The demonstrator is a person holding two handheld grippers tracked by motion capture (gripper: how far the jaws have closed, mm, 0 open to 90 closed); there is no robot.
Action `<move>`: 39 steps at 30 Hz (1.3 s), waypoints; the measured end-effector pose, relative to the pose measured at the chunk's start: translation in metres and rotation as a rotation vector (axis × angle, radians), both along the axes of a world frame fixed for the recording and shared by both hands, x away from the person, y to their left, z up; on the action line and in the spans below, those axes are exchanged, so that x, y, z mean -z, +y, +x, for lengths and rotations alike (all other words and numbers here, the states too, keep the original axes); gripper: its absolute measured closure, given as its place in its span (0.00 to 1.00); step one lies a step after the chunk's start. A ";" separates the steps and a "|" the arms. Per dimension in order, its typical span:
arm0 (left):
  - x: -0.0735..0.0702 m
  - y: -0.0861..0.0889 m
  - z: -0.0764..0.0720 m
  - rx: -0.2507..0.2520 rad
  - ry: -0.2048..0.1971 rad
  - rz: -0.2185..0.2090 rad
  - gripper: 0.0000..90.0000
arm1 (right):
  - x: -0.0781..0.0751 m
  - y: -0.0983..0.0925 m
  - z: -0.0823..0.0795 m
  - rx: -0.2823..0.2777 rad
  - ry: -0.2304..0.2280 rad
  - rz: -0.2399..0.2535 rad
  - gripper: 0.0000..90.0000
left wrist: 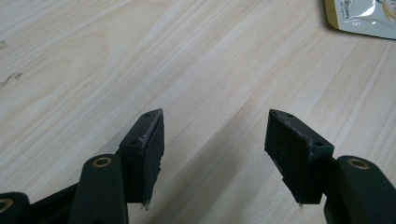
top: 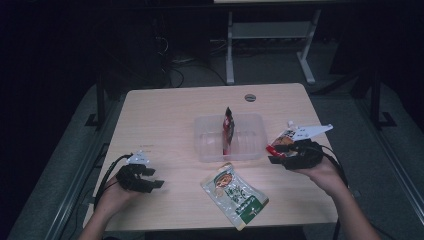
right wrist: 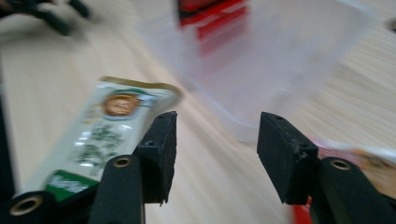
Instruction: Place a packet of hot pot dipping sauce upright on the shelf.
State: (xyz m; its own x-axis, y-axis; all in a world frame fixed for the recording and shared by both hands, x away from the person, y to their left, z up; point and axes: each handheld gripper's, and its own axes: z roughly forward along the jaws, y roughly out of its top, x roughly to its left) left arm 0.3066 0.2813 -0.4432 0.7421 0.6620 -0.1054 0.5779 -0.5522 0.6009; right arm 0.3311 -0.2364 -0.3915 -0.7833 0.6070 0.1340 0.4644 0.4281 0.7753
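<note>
At a pale wooden table [top: 165, 115], I hold a gripper in each hand. My left gripper [top: 156, 178] rests near the table's 8 o'clock corner, its jaws standing well apart over bare wood with nothing between them; in the left gripper view the pads [left wrist: 152, 154] frame only tabletop, and a corner of a pouch shows at 1 o'clock.

My right gripper [top: 274, 153] sits at the table's 3 o'clock edge, just beside a clear tub [top: 210, 150] at centre. Its jaws stand partly open and hold nothing. A red-and-white packet [top: 295, 134] lies right behind that gripper, at 1 o'clock from it and touching or nearly so; I cannot tell which.

A red sachet [top: 228, 127] stands upright inside the tub. The green-and-white pouch [top: 234, 194] lies flat on the table at 6 o'clock from the tub, between my two hands. The right gripper view is blurred, with pouch [right wrist: 100, 140] at left and tub [right wrist: 280, 70] ahead.
</note>
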 end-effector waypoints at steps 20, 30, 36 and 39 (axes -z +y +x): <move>0.004 -0.001 0.002 -0.001 0.012 -0.004 0.42 | 0.047 -0.035 0.072 0.290 0.045 -0.197 1.00; 0.004 0.001 0.001 0.001 0.012 0.002 0.42 | 0.066 -0.032 0.085 0.288 0.077 -0.257 1.00; 0.003 -0.001 0.001 0.009 0.011 0.006 0.42 | 0.069 -0.026 0.087 0.297 0.090 -0.305 1.00; 0.003 -0.001 0.001 0.005 0.010 0.006 0.42 | 0.067 -0.022 0.086 0.282 0.089 -0.339 1.00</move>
